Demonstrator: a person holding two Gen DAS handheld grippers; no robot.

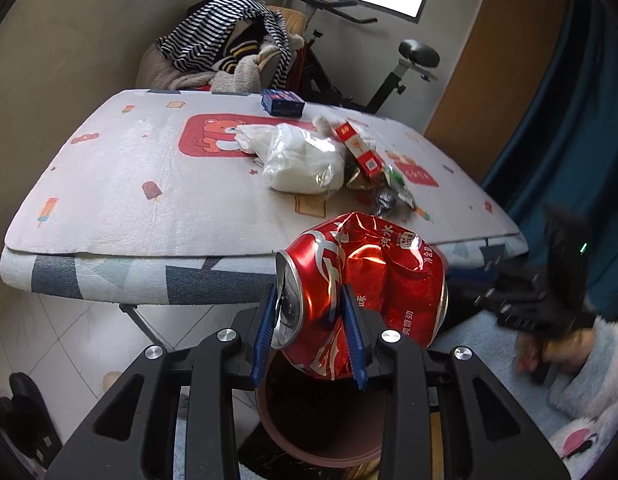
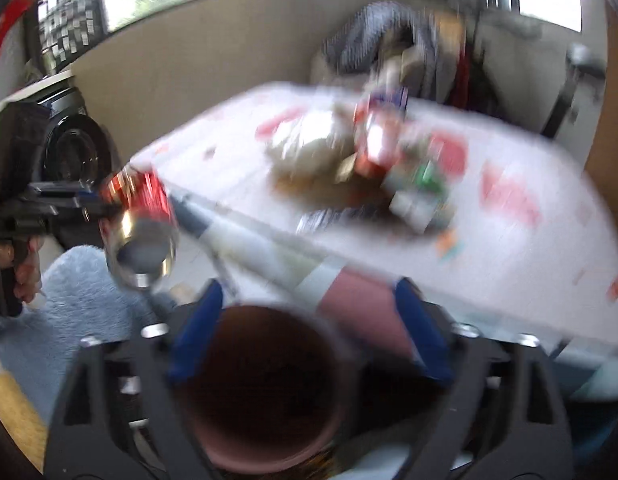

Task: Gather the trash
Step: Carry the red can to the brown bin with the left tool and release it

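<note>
Folding table with a white cartoon-print cloth carries the remaining litter: white plastic bag, red carton, wrappers. Left gripper has its blue fingers clamped on a crushed red aluminium drink can, held in the air over a round pink-brown bin. Can looks light, thin-walled and dented, likely slick with sharp creases; the grip near its lid end seems sound. Long axis lies roughly sideways, lid toward the left. Right gripper is blurred; its jaws stand apart, gripping nothing.
</note>
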